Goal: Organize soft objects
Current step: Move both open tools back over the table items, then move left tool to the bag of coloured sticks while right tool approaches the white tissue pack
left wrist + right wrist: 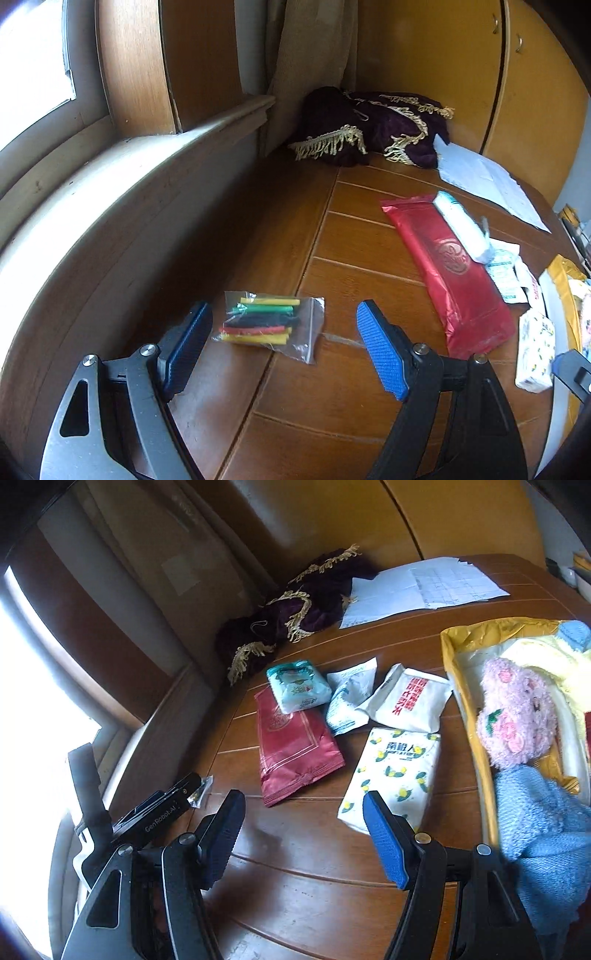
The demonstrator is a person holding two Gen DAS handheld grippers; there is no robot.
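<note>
My left tongs (pixel 284 343) are spread wide and hold nothing. Between their blue pads (pixel 382 354), just ahead of the tips, a small clear bag of coloured sticks (pixel 267 325) lies flat on the wooden table (pixel 332 398). Ahead and to the right of these tongs lies a long red packet (pixel 450 273), with a white and teal pack (pixel 461 225) resting across its far end. Further ahead, in the corner against the wall, is a heap of purple cloth with gold fringe (pixel 369 122), and a sheet of paper (pixel 487 181) lies to its right.

My right tongs (pixel 303 830) are also wide open and empty, hanging over bare table. Their right pad (pixel 384 842) sits just at the near corner of a white tissue pack with a lemon print (pixel 395 771); I cannot tell if it touches. Ahead of that pack lie a white pouch with red lettering (pixel 410 701) and a crumpled white and teal wrapper (pixel 347 701), overlapping. To their left is the teal pack on the red packet.

To the right of these tongs stands a yellow tray (pixel 469 709), holding a pink plush toy (pixel 517 712), a pale yellow knit (pixel 554 668) behind it and a blue knit (pixel 543 827) at the near end. My left tongs show at the lower left of the right view.
</note>
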